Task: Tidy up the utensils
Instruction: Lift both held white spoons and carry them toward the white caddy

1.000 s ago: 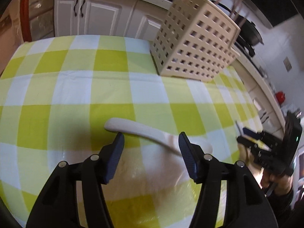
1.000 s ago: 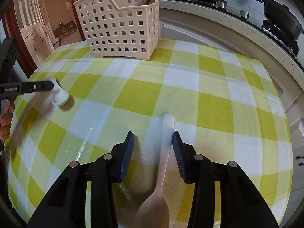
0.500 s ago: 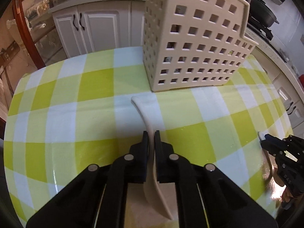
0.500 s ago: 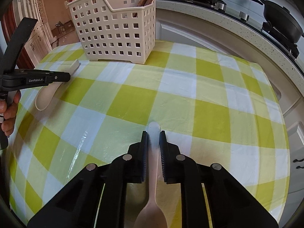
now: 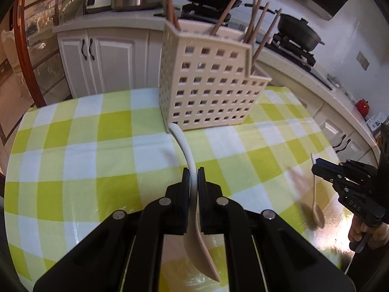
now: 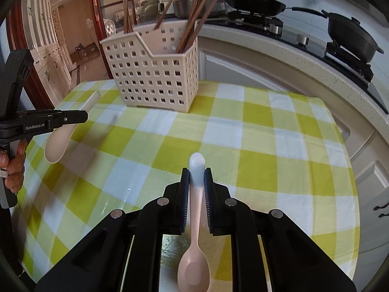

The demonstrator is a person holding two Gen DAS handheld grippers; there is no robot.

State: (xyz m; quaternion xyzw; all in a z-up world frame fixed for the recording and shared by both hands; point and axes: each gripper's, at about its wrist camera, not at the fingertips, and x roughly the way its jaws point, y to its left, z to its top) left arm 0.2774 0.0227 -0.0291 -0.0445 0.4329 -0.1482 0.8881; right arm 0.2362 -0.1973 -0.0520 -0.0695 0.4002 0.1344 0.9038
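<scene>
Now we hold a spoon in each gripper: the left gripper (image 5: 193, 170) pinches the pale scoop (image 5: 194, 219) by its handle, the right gripper (image 6: 196, 170) pinches the pink spoon (image 6: 195, 209), both handles pointing forward, bowls hanging back. Ahead on the checked cloth (image 6: 255, 131) stands the basket (image 6: 155, 73) with chopsticks (image 6: 194, 17); our left looks nearer it.

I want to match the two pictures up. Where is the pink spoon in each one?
Left wrist view: the pink spoon is small, far right, hanging bowl down from the right gripper.
Right wrist view: the spoon is bottom centre, its handle clamped in the gripper, bowl nearest the camera.
Shared landmark: the basket with chopsticks.
</scene>
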